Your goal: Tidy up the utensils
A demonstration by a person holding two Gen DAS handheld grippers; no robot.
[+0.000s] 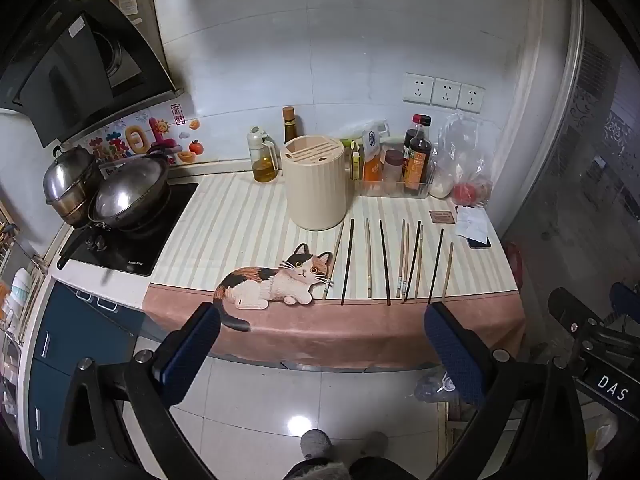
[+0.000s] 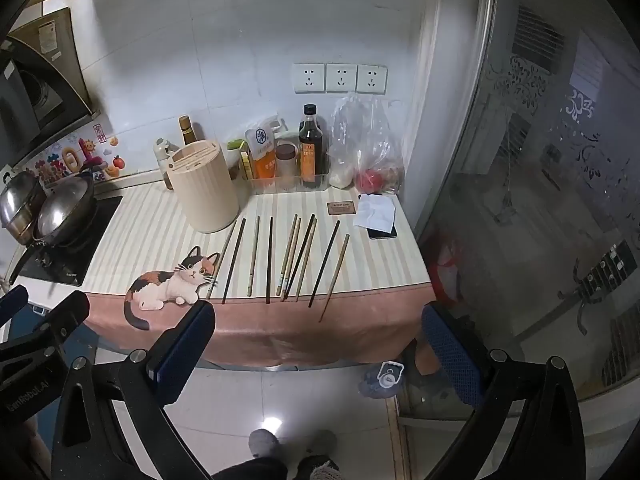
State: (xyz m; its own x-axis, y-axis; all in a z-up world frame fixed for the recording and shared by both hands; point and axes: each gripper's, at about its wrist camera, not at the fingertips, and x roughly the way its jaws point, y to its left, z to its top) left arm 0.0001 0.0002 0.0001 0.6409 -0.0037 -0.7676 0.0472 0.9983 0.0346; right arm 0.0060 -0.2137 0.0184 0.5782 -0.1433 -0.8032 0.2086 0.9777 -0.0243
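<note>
Start of the job, by my reading: nothing gripped yet. My left claw (image 1: 320, 320) and right claw (image 2: 318, 322) both hang wide and empty, short of the worktop (image 1: 240, 220) edge. The chopsticks (image 1: 384, 264) lie in a loose row on the striped cloth, thin straight sticks, some dark, some pale wood, a few touching. Behind them stands the ribbed cream holder (image 1: 316, 184), slotted on top. Next move probably calls for a narrow pinch on one stick; slot widths are hard to judge from here.

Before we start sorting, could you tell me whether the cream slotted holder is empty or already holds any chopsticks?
Empty: the holder has bare slots on top, and all chopsticks lie flat on the striped mat.
</note>
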